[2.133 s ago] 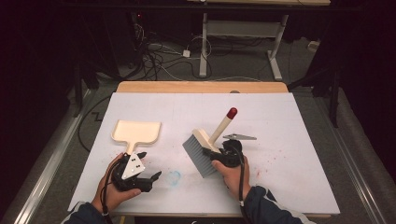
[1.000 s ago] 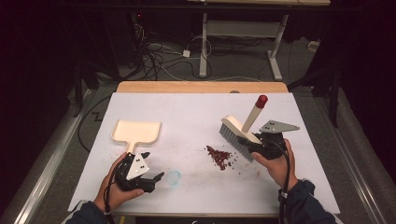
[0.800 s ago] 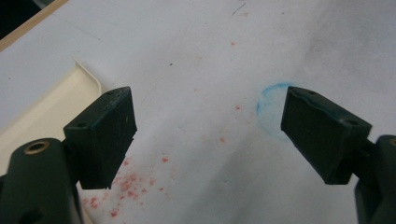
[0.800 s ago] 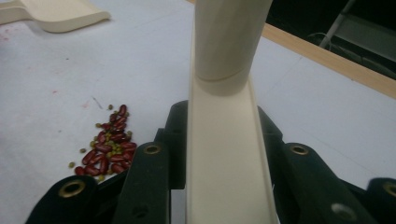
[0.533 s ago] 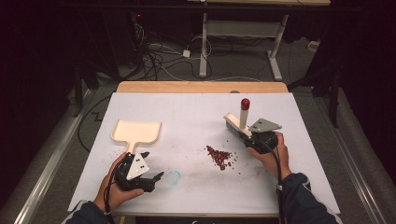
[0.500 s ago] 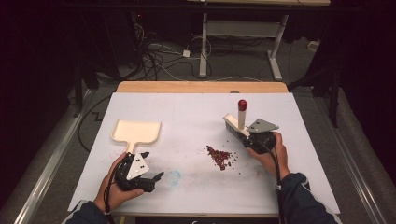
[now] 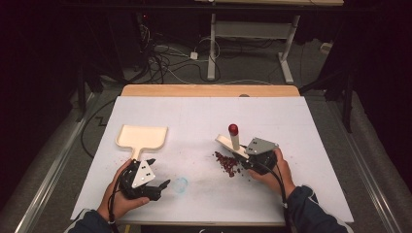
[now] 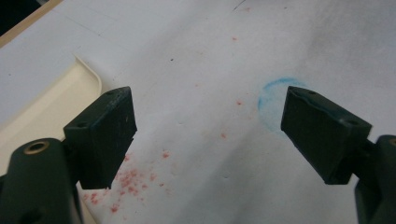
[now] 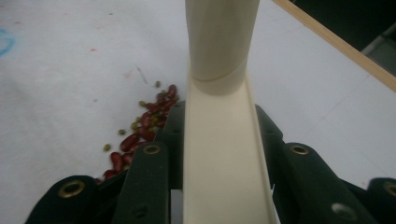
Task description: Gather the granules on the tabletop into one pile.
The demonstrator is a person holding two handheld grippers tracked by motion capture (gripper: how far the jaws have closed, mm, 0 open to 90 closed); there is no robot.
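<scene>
my right gripper clamps the brush beside the beans; next i sweep them toward the dustpan near the table's left edge; left gripper gapes empty.

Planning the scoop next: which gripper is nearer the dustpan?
Left. The left gripper sits just below the dustpan handle, open; the right gripper, holding the brush, is across the table beside the beans.

A dim lab or workshop: a white work surface, loose cables on the floor, metal desk legs behind.

black tool, dark blue sleeves
</scene>
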